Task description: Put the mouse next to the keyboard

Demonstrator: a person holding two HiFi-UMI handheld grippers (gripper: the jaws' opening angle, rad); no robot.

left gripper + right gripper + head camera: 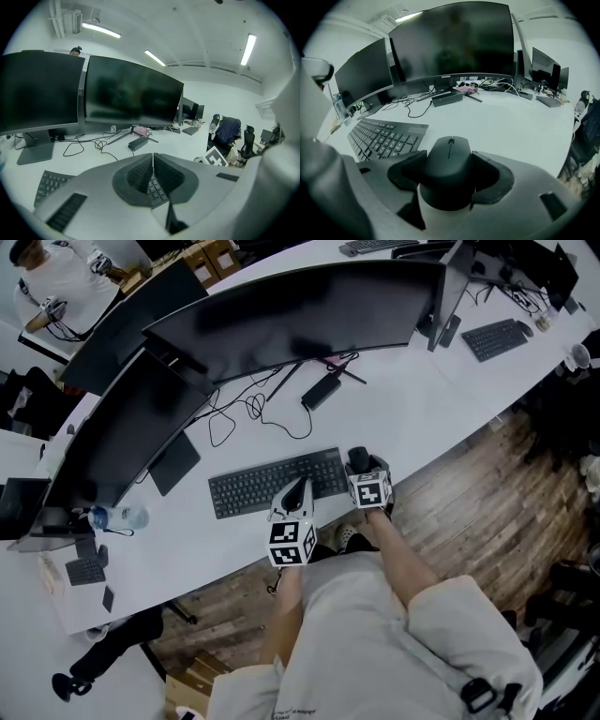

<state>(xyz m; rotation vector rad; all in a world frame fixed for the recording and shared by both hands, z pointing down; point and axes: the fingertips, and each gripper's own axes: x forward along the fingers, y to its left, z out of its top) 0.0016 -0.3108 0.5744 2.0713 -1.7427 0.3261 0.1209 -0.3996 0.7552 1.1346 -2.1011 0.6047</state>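
1. Between the jaws of the right tool [450, 182] sits the black mouse [449, 154], with a pad pressed against each of its sides.
2. The mouse is just off the right end of the black keyboard [272, 482], low over the white worktop [403, 409]; I cannot tell whether it touches the surface.
3. The left tool [153, 161] has its jaws fully together and holds nothing, poised over the keyboard's near edge.
4. Behind the keyboard stand dark monitors [291, 320], with loose cables [246, 413] at their feet.

Mouse [449, 164] smooth matt black plastic; keyboard [253, 486] matt black plastic too. Tabletop [412, 409] smooth white with a slight sheen, probably laminate. Floor [478, 493] brown wood planks, grain visible; monitor [291, 320] screen dark with dull sheen.
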